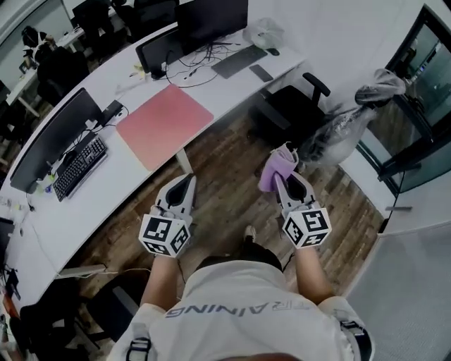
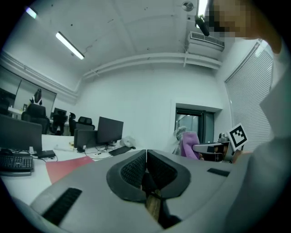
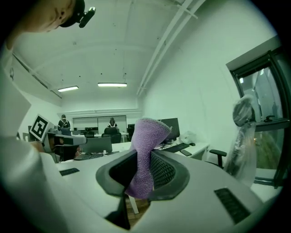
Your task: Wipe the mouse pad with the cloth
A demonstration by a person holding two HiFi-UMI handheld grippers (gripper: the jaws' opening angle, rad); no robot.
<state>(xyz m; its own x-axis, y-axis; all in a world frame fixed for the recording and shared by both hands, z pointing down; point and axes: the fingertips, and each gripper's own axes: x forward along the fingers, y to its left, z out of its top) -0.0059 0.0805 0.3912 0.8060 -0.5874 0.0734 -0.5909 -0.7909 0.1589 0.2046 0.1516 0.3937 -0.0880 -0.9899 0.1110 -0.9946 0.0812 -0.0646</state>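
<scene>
A pink mouse pad (image 1: 164, 125) lies on the long white desk (image 1: 141, 176), ahead of me and to the left; in the left gripper view the mouse pad (image 2: 63, 167) shows as a red strip. My right gripper (image 1: 289, 171) is shut on a purple cloth (image 1: 276, 171), held above the wooden floor, away from the desk. The cloth (image 3: 144, 154) stands up between the jaws of the right gripper (image 3: 142, 170). My left gripper (image 1: 184, 185) hangs near the desk's front edge, jaws pressed together with nothing in them; the left gripper (image 2: 146, 169) shows the same.
On the desk stand a monitor (image 1: 53, 137) with a black keyboard (image 1: 79, 166) at the left, and a monitor (image 1: 211, 19), grey keyboard (image 1: 238, 61) and cables behind the pad. A black office chair (image 1: 292, 113) and a plastic-wrapped object (image 1: 352, 120) are at the right.
</scene>
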